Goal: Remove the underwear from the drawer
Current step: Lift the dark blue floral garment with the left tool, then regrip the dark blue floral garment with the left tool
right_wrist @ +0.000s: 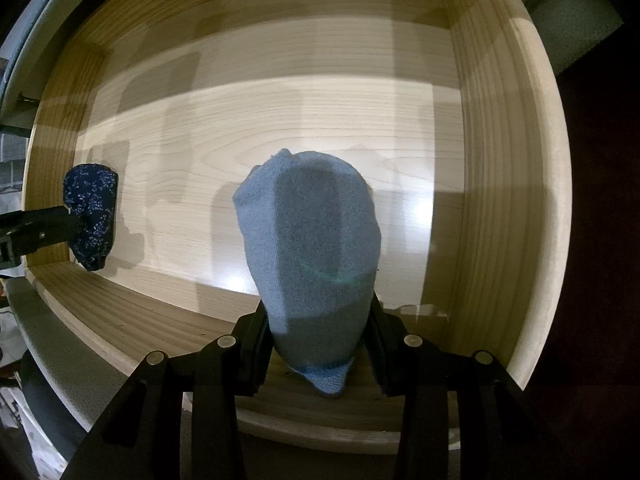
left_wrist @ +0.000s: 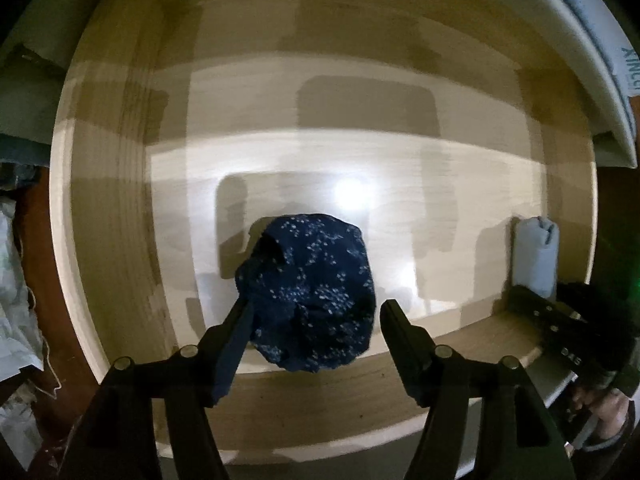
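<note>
A rolled dark blue underwear with white specks lies on the floor of the pale wooden drawer, close to its front wall. My left gripper points down over it and is open: the left finger touches the cloth, the right finger stands clear of it. A rolled light blue underwear stands upright with my right gripper shut on its lower part. In the right wrist view, the dark blue roll and the left gripper sit by the drawer's left wall.
The right gripper and the light blue roll show at the drawer's right end, with a hand behind them. A white cabinet edge runs above the drawer. Crumpled white material lies outside the drawer's left wall.
</note>
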Motion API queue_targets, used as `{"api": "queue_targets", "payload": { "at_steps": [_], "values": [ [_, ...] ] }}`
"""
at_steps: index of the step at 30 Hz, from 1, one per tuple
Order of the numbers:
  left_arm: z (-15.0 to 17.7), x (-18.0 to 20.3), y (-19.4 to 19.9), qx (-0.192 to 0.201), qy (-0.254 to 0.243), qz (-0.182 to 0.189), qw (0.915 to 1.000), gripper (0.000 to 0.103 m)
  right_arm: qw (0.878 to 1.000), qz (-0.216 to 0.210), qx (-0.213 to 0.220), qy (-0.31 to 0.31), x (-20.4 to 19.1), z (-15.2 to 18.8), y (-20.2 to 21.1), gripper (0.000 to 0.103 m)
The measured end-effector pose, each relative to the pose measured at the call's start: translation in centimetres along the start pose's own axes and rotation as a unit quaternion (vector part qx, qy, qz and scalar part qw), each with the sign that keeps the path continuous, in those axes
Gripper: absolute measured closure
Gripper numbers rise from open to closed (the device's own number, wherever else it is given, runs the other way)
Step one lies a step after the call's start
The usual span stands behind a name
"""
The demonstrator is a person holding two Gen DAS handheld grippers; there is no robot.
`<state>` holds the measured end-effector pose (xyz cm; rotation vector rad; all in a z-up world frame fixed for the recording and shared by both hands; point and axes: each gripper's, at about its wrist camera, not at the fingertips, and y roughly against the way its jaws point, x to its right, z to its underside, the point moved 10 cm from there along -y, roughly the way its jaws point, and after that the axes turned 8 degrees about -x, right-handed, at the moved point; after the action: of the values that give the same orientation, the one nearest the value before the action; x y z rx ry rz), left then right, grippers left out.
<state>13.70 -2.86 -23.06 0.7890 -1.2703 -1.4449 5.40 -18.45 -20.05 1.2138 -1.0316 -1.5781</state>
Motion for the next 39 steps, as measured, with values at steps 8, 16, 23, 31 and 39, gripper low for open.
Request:
{"api": "queue_targets", "payload": {
  "at_steps": [8,16,23,31,39],
  "values": [
    [-0.1,0.1,-2.1,-0.025,0.008,-0.019,0.9995,0.036,1.0,-0.001,0.0,0.0,-0.1,0.0,0.0,0.065],
    [-0.7,0.1,-2.4,-0.019,0.028,-0.016,0.9993,0.034,1.0,-0.004,-0.001,-0.001,-0.4,-0.1,-0.4,0.065],
    [-0.3,-0.1,-1.8,-0.01,0.019,-0.035,0.9991,0.046,1.0,-0.004,-0.001,-0.001,-0.4,-0.1,-0.4,0.065],
    [0.3,0.1,-0.9,0.007,0.022,-0.031,0.9993,0.067,1.0,-0.005,-0.001,0.0,0.1,-0.2,-0.6,0.065],
    [2.6,0.8,1.9,0.07,-0.018,-0.065,0.9953,0.073,1.0,-0.004,-0.001,0.001,0.0,-0.2,-0.6,0.065]
  ]
}}
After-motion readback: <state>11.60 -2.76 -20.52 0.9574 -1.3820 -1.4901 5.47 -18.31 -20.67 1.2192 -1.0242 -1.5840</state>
